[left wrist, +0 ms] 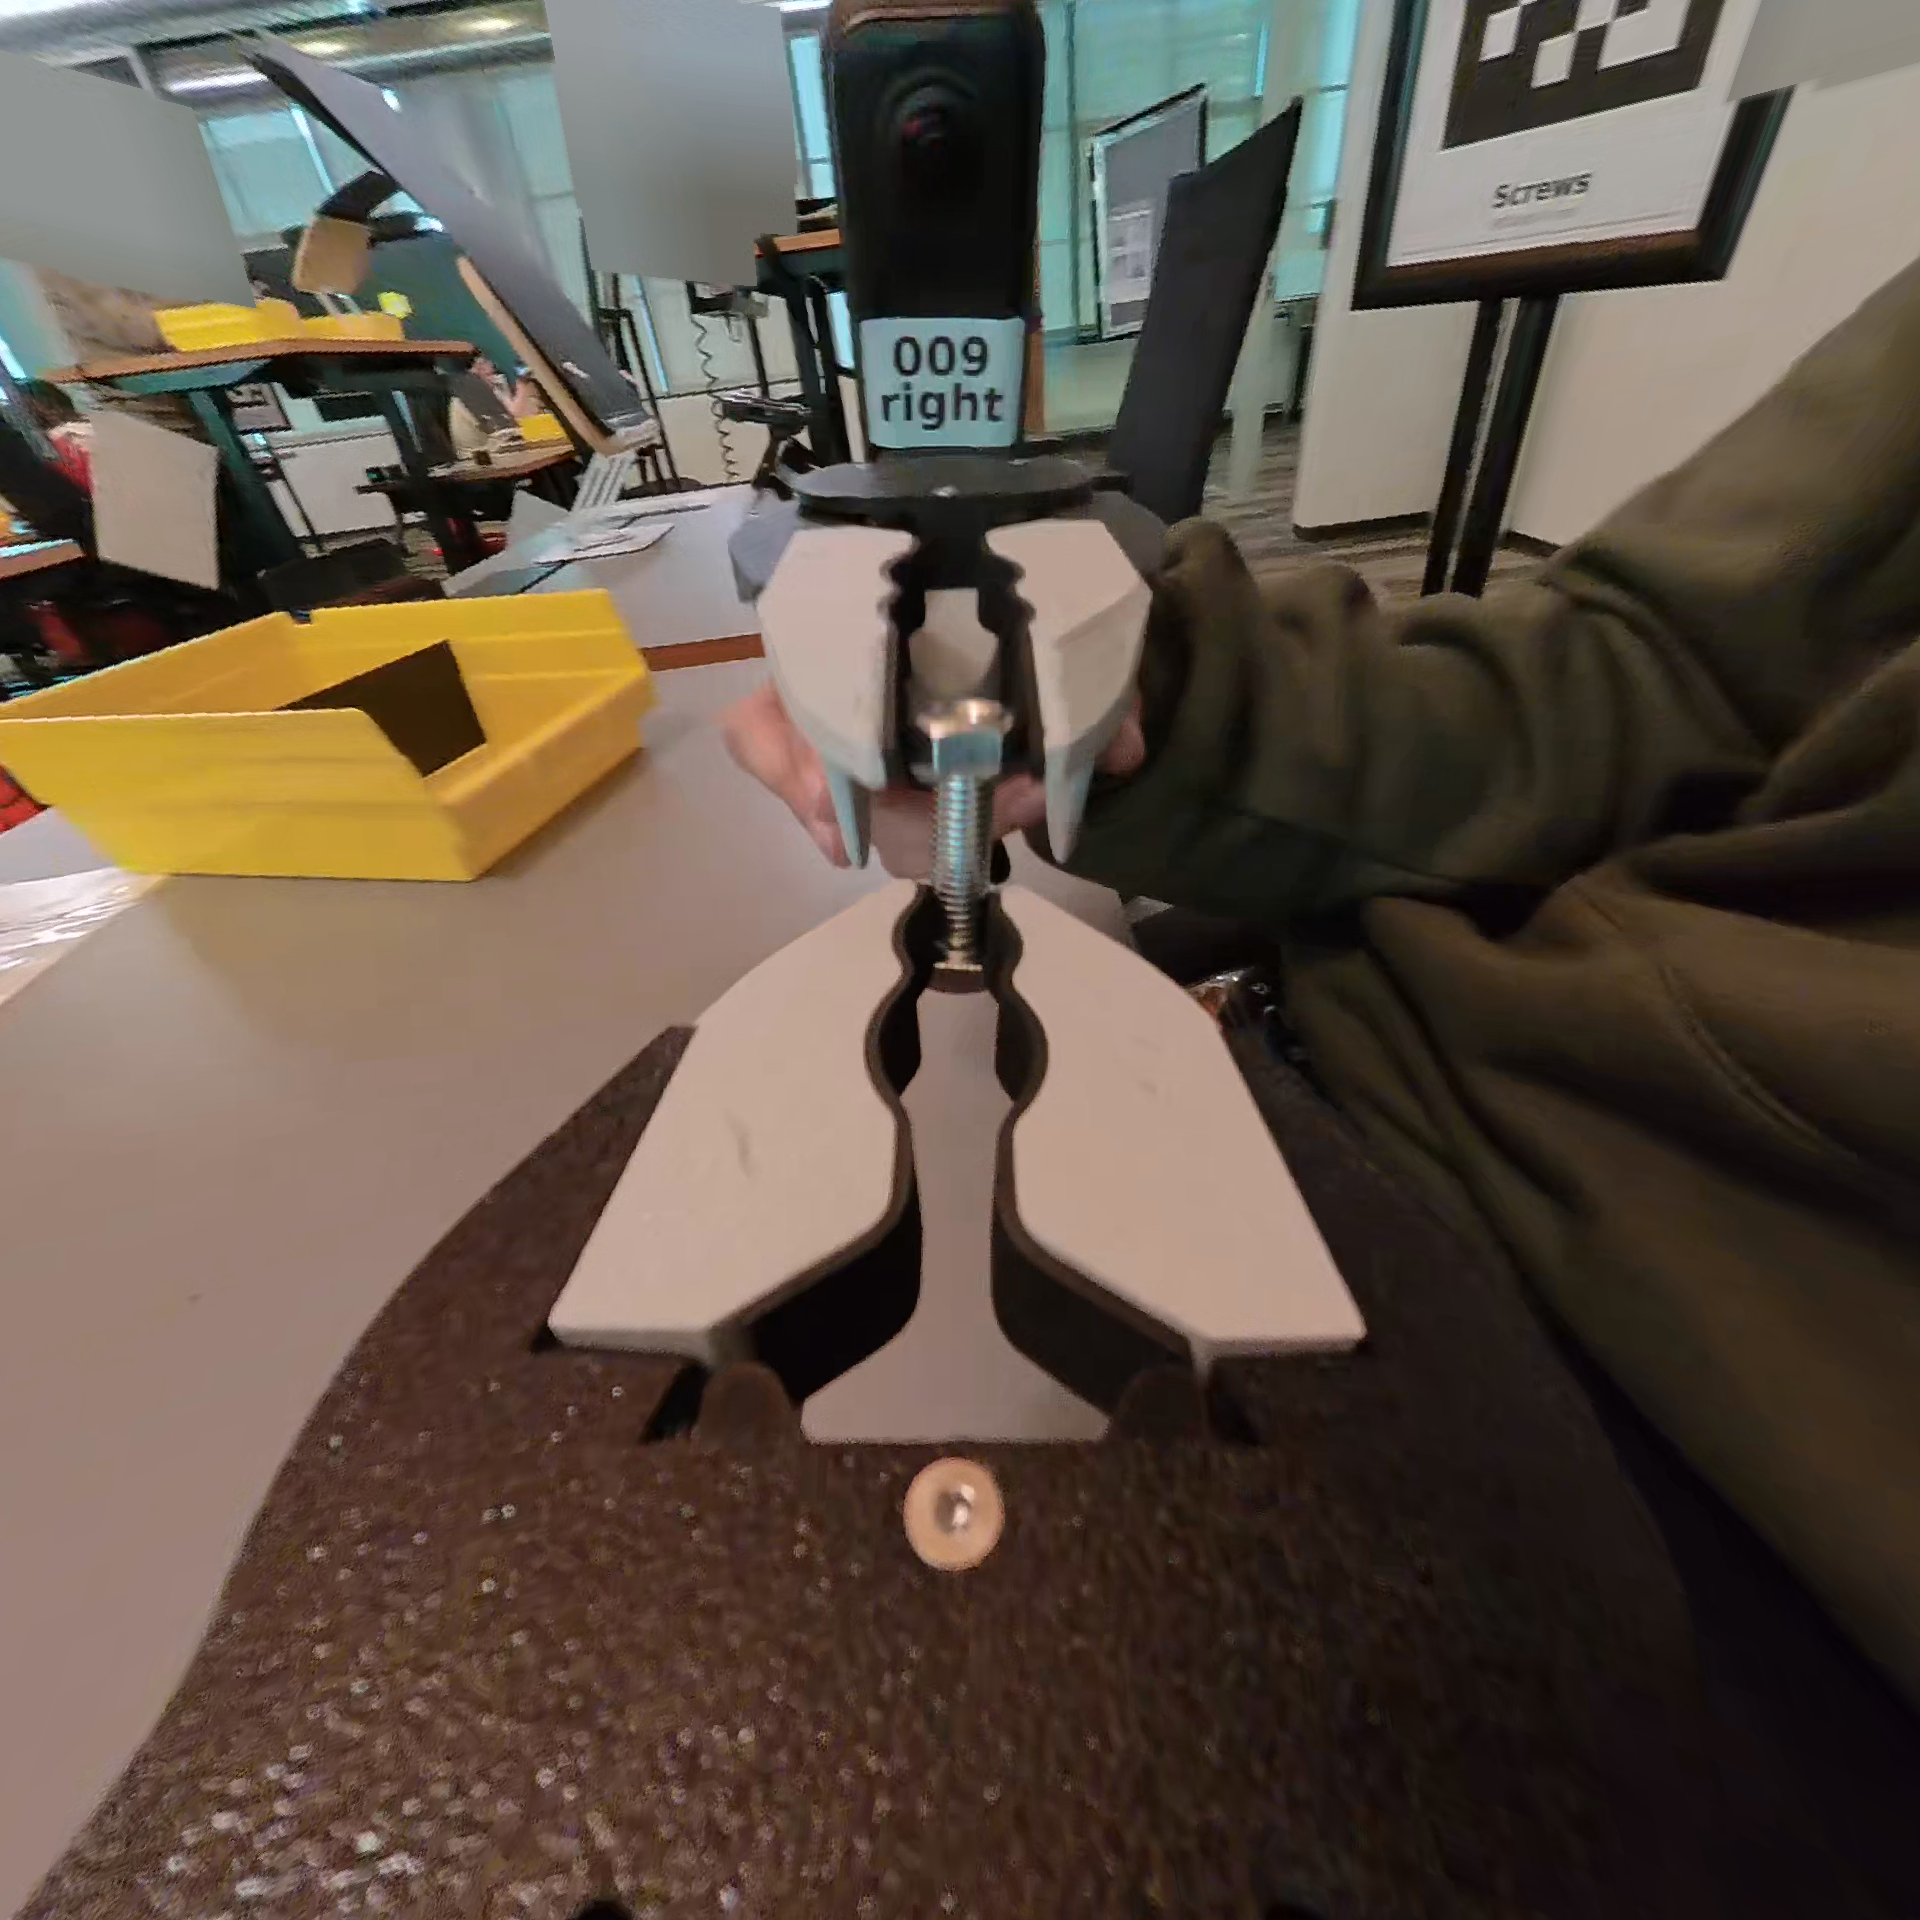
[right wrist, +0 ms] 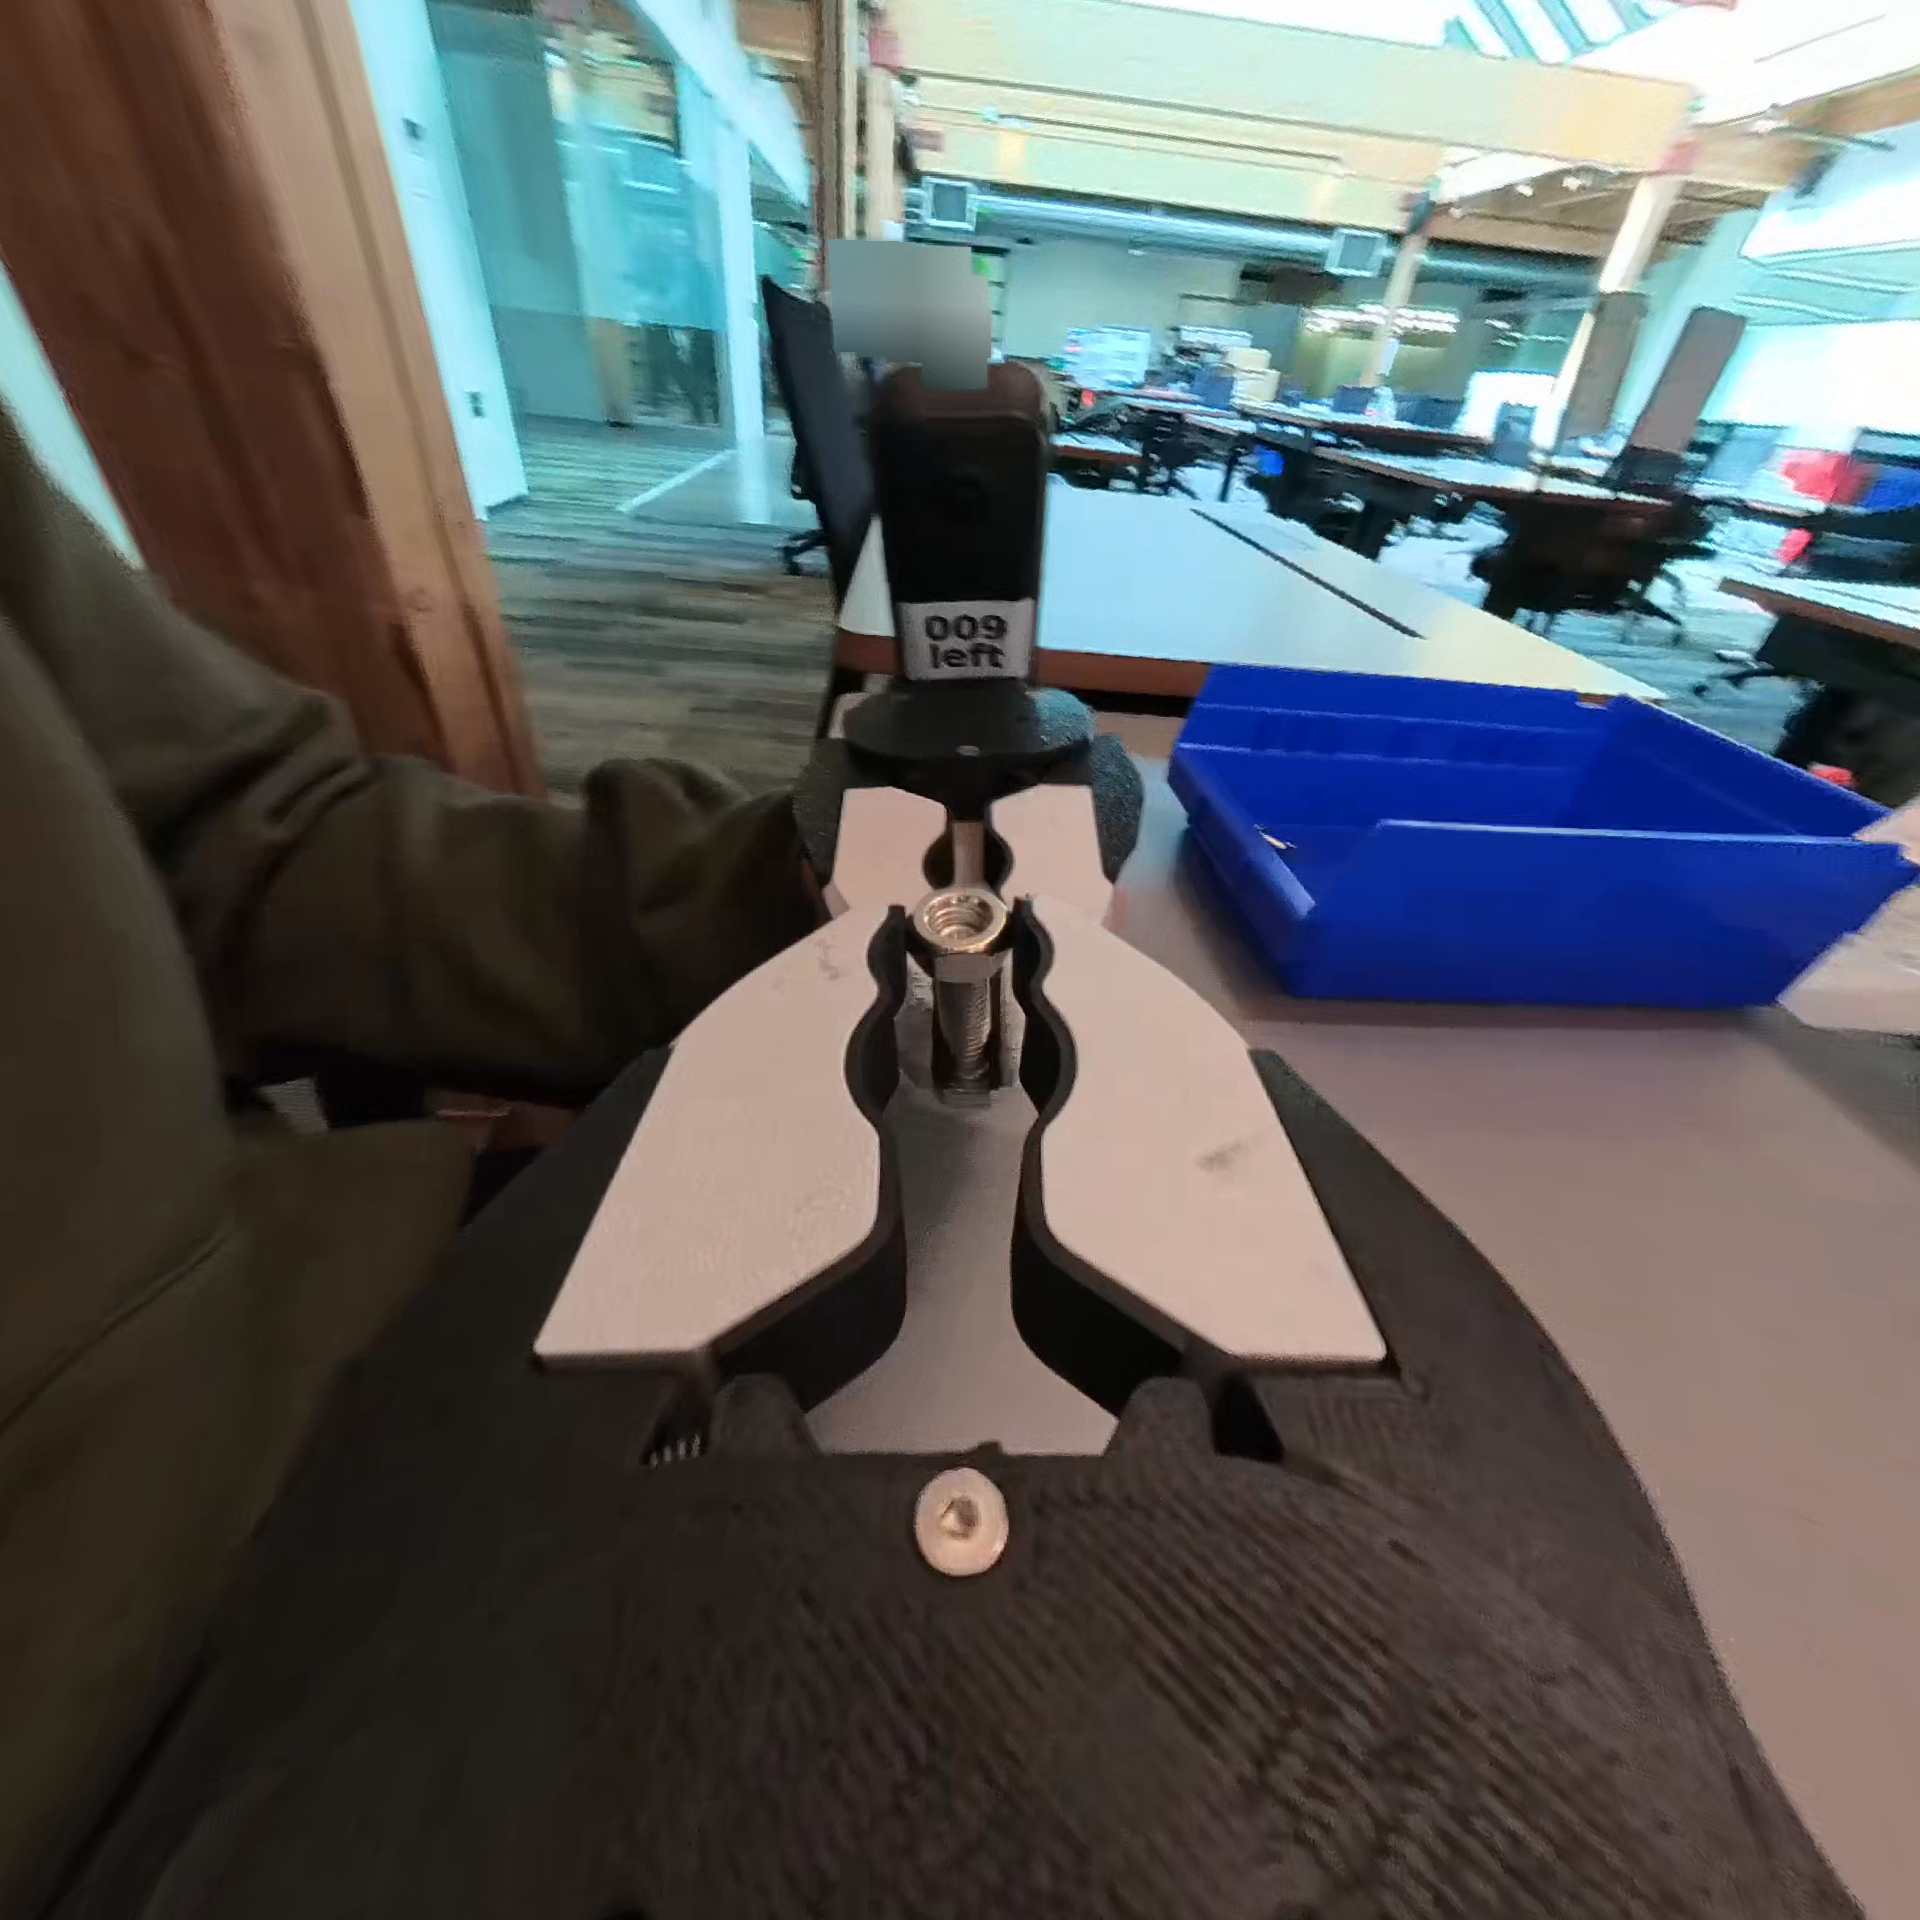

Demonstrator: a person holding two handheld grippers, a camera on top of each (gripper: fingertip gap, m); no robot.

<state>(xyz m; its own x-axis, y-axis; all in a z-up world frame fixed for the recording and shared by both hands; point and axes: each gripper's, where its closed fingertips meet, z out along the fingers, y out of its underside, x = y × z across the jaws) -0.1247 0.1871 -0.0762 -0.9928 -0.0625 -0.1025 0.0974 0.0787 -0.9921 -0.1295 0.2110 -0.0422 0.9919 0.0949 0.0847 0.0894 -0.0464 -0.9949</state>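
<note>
1. Held above the grey table (left wrist: 260, 1039), a zinc-bright steel bolt (left wrist: 961, 831) spans two tongs: the left gripper (left wrist: 961, 940) pinches its threaded tip, the right gripper (right wrist: 954, 935) clamps its hex end.
2. Any skewed pull could likely slip ridged threads off the smooth matte pads.
3. Glossy yellow bin (left wrist: 312, 790) and blue bin (right wrist: 1558, 883) flank them.

Yellow bin (left wrist: 312, 748), blue bin (right wrist: 1538, 862), table (left wrist: 260, 1091).
</note>
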